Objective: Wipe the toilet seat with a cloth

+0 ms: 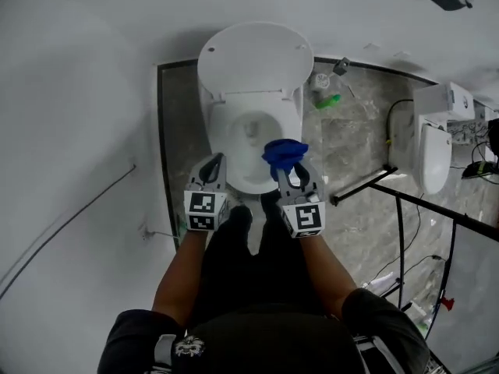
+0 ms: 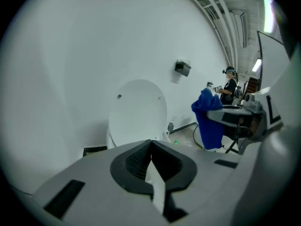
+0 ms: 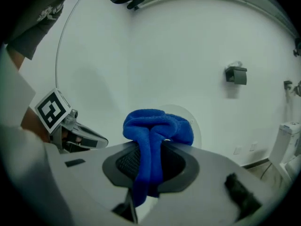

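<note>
— Blue microfibre, all bunched up: is that the cloth [image 1: 284, 154]?
— Yes. The right gripper [image 1: 291, 171] has its jaws clamped on it. A thick fold runs down between the pads [image 3: 124, 163], and the rest puffs out over the tips.
— Where does it sit against the toilet?
— In the head view it hangs over the front right part of the bowl [image 1: 251, 150], above the toilet seat [image 1: 221, 140]. Whether it touches the seat I cannot tell.
— And the other hand?
— The left gripper [image 1: 214, 162] is closed right up, with its dark pads meeting and nothing between them. It is just beside the right one, over the front left of the seat ring.
— The lid?
— The lid [image 1: 255, 57] stands raised against the white wall [image 1: 78, 92], and the seat is down around the bowl.
— Anything else nearby?
— A grey marbled floor [image 1: 359, 150], with a green bottle [image 1: 330, 100] on it to the right of the toilet. Further right is a second toilet [image 1: 433, 150] with a black rail [image 1: 366, 187] near it. The person's dark trousers [image 1: 242, 271] fill the bottom of the head view.
</note>
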The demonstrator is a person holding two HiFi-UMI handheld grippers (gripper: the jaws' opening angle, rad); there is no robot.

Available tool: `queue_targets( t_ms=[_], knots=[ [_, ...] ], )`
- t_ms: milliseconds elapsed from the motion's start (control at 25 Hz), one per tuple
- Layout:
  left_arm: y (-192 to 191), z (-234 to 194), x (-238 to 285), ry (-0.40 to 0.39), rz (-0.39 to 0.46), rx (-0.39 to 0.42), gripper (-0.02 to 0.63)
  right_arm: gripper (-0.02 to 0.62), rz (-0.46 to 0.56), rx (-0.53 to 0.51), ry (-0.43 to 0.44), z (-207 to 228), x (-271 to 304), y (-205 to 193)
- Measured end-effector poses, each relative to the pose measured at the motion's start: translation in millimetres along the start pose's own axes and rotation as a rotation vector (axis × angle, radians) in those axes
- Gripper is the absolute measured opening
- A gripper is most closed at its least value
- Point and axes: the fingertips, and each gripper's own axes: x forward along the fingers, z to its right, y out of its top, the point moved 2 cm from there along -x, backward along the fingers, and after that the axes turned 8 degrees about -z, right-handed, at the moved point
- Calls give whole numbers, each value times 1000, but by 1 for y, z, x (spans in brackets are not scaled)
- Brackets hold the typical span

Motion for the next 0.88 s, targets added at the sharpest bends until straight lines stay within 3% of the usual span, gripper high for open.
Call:
queue_targets(
  t_ms=[320, 520, 640, 880],
  knots=[
    [66, 45, -67, 5, 113, 29, 9, 83, -8, -15, -85, 15, -68, 45],
    [89, 74, -102, 47, 167, 32, 9, 83, 35, -49, -32, 10, -98, 60],
    [101, 95, -117, 31, 212, 45, 9, 83, 68, -18, -14, 12, -113, 74],
    [89, 122, -146, 69, 241, 52, 9, 83, 137, -46, 8, 2, -143, 89]
  ],
)
